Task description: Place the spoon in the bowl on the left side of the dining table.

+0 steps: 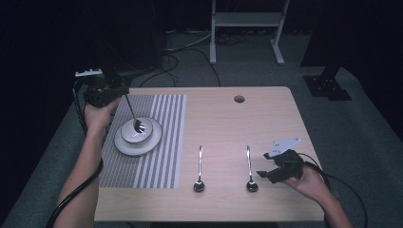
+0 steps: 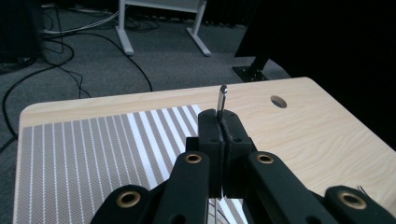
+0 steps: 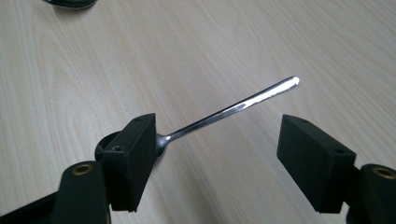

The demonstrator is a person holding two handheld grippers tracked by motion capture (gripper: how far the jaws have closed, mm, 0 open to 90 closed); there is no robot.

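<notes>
At a wooden desk [image 1: 223,118], the left tongs [image 1: 124,91] clamp the handle of a spoon [image 1: 134,115] whose tip rests in a bowl [image 1: 136,130] on a plate [image 1: 122,143] atop a striped mat [image 1: 161,142]. The right tongs [image 1: 264,172] gape wide just beside one [image 1: 249,170] of two spoons lying on the desk; the other [image 1: 199,170] lies nearby.

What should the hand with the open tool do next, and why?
Probably ease the right tool down and close on the spoon lying on the table: its jaws stand open on either side of the handle, gripping nothing.
</notes>
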